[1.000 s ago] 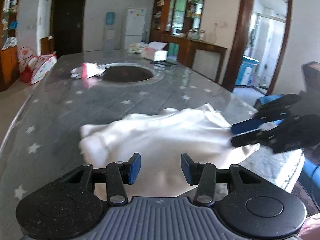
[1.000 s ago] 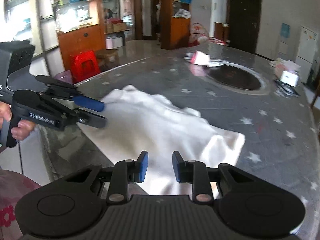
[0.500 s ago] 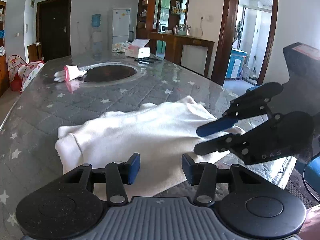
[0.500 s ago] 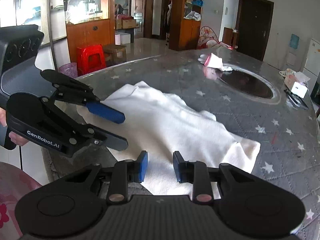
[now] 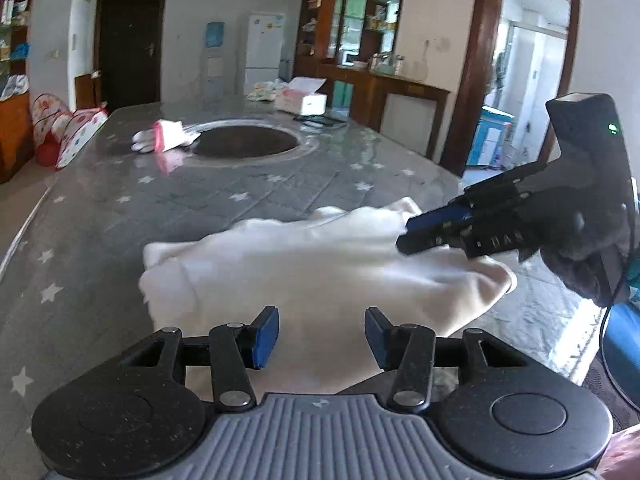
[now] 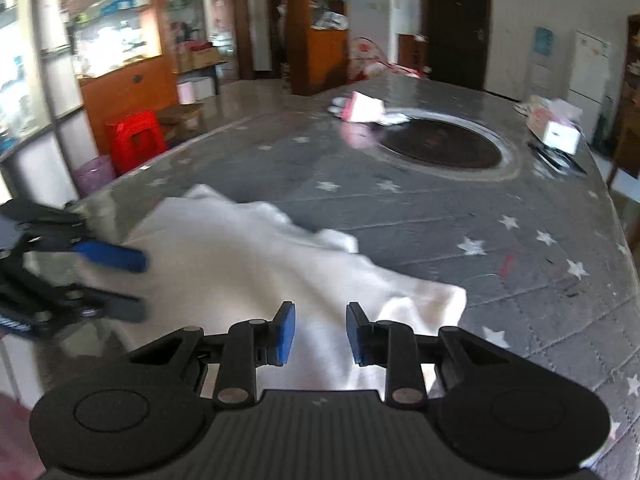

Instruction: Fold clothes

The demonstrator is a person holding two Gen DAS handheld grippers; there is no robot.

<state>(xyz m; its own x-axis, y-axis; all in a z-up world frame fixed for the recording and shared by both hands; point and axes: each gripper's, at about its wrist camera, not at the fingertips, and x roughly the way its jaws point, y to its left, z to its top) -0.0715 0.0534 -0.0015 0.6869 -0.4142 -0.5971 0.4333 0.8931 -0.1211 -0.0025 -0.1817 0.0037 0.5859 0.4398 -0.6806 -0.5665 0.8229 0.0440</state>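
A soft white cloth garment (image 5: 320, 272) is lying matt on the glossy, quilted grey star-print table cover (image 5: 100, 220). Matt black plastic grippers, left (image 5: 320, 334) and right (image 6: 320, 334), are showing blue rubbery pads (image 5: 266, 334).

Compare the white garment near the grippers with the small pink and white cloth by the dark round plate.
The white garment is large and plain white; the pink and white cloth is small and two-coloured. The garment lies at the near table edge, the cloth farther away beside the round plate. Both lie crumpled on the table.

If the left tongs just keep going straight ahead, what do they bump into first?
Probably the white garment: it lies right in front of the open left tongs, spread on the table. How high the tongs sit above it is unclear.
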